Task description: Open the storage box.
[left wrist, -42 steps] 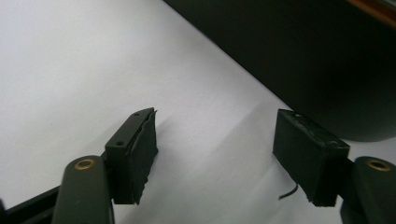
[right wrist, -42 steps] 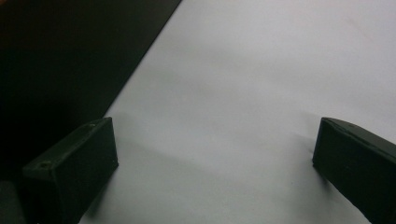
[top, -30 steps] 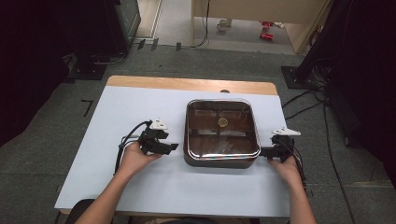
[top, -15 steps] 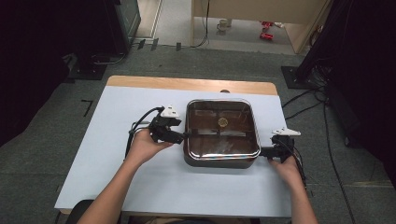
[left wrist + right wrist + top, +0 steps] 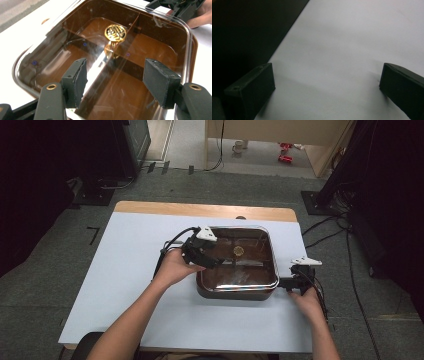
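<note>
A brown box (image 5: 250, 287) with a clear lid (image 5: 252, 270) and a round gold knob (image 5: 238, 251) stands right of the table's middle. My left gripper (image 5: 214, 262) hovers over the lid's left part, pointing at the knob. In the left gripper view the gripper (image 5: 115, 62) is open above the lid (image 5: 62, 47), short of the knob (image 5: 115, 32); its jaws have just been closing a little with nothing between them. My right gripper (image 5: 283, 282) rests by the box's right side. In its own view the gripper (image 5: 326, 67) is open over bare table, the box wall (image 5: 242, 30) dark at the left.
The white table top (image 5: 125, 270) has a wooden strip (image 5: 200, 210) along its far edge. Dividers (image 5: 130, 27) split the box inside. The other hand and right gripper (image 5: 180, 6) show past the box's far rim. Cables and stands lie on the floor around the table.
My left hand has lifted off the table at the left and travelled right, coming over the box's lid. The right hand and the box have stayed put.
</note>
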